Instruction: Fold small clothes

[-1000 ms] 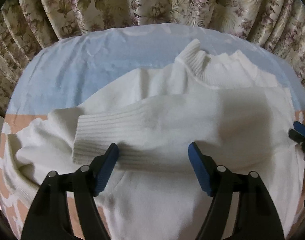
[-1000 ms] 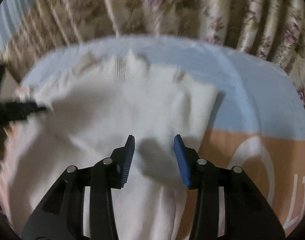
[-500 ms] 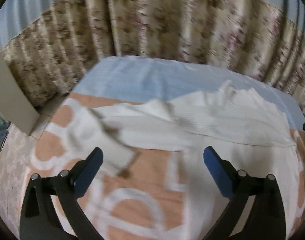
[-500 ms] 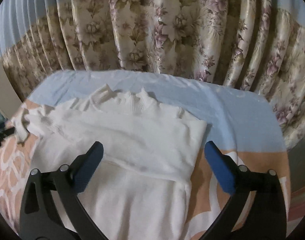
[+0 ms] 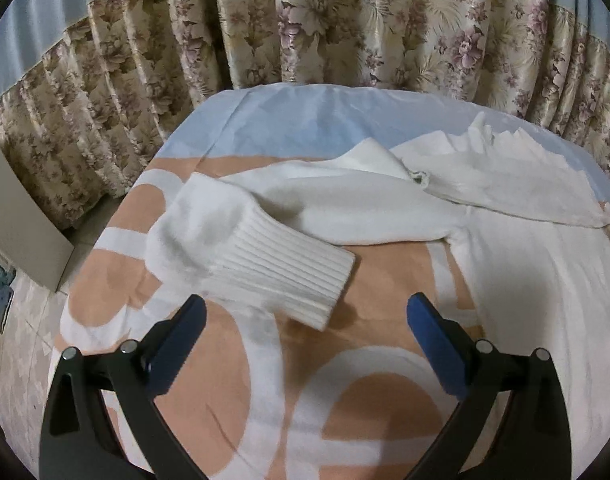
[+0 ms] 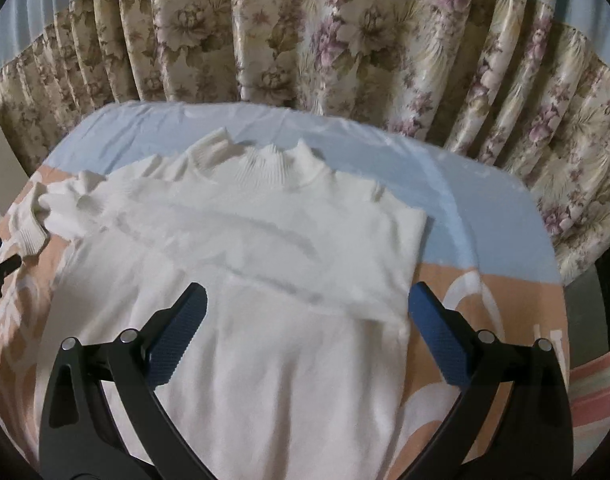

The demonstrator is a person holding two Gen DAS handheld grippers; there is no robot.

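Both sets of jaws have just been opening and now stand wide, empty. Left gripper [image 5: 307, 320] has swung out to the sleeve cuff [image 5: 289, 276] near the bed's left edge; right gripper [image 6: 307, 316] hovers over the white sweater [image 6: 265, 264], spread mid-bed [image 6: 485, 216]. Risk: the doubled-back sleeve could bunch if pinched at the cuff alone.

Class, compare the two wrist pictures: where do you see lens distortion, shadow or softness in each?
Left wrist view: fisheye bends the curtain, corners go black, the cuff is sharp and casts a shadow below. Right wrist view: same bending, the sweater looks slightly soft, a grey shadow band lies across its chest.
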